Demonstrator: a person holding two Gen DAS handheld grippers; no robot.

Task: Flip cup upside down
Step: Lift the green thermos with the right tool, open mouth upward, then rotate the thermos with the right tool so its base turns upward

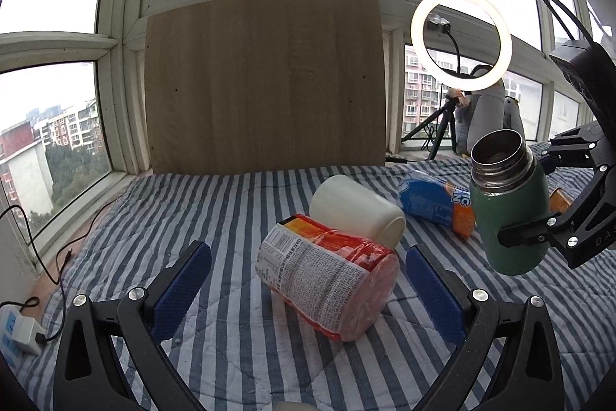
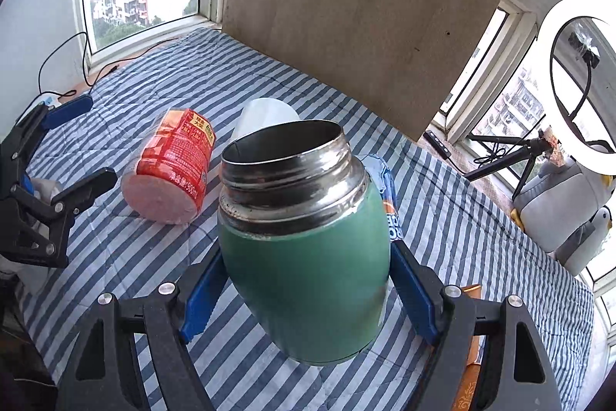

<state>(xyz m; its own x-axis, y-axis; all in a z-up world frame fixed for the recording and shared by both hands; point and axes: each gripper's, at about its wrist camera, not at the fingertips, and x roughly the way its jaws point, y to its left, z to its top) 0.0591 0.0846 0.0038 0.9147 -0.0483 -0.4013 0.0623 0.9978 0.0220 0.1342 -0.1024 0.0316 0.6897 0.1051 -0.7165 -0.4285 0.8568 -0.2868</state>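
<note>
Right wrist view: our right gripper [image 2: 308,276] clamps green flask [image 2: 304,257], mouth up (airborne); left gripper [image 1: 308,280] wide, empty.

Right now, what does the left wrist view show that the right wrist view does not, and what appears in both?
Only the left wrist view shows the right gripper from outside, lifting the green cup clear of the striped cloth, and the left gripper's jaws wide apart around nothing.

Only the right wrist view looks into the cup's steel mouth, with blue pads pressed to its sides.

Both show the cup mouth-up, the red jar lying down, the white cup on its side, and the ring light.
</note>
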